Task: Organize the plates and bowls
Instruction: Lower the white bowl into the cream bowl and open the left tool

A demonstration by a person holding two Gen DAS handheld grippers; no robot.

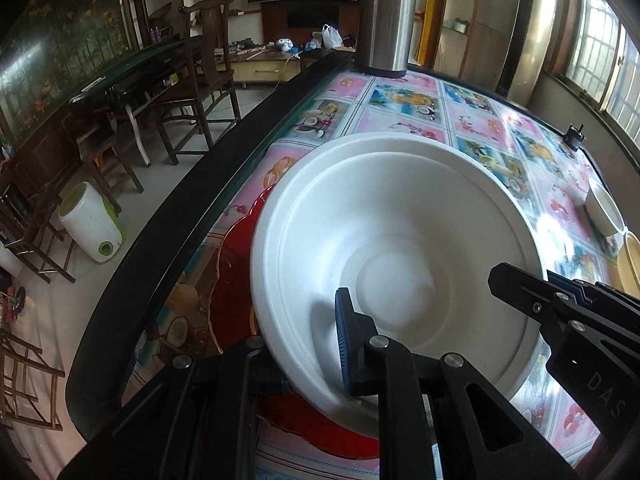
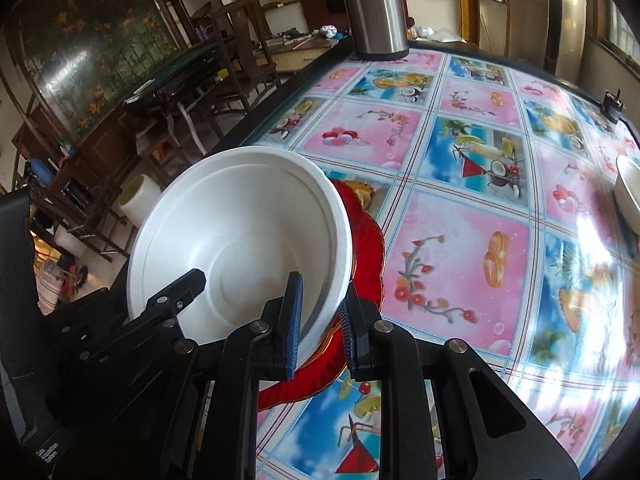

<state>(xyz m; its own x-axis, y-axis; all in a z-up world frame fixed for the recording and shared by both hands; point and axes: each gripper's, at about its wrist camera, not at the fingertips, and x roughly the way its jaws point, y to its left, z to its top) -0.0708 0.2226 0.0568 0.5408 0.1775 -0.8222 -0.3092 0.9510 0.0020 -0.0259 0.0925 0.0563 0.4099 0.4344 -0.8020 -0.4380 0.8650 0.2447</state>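
A large white foam bowl sits tilted over a red scalloped plate on the patterned table. My left gripper is shut on the bowl's near rim, one blue pad inside the bowl, the other finger hidden outside. My right gripper is shut on the opposite rim of the same bowl, with one blue pad inside and one outside. The red plate shows beneath. The right gripper also shows in the left wrist view.
A steel thermos stands at the table's far edge. A small white bowl and a yellowish plate lie at the right. A black plug lies far right. The table's black edge runs left; chairs stand beyond.
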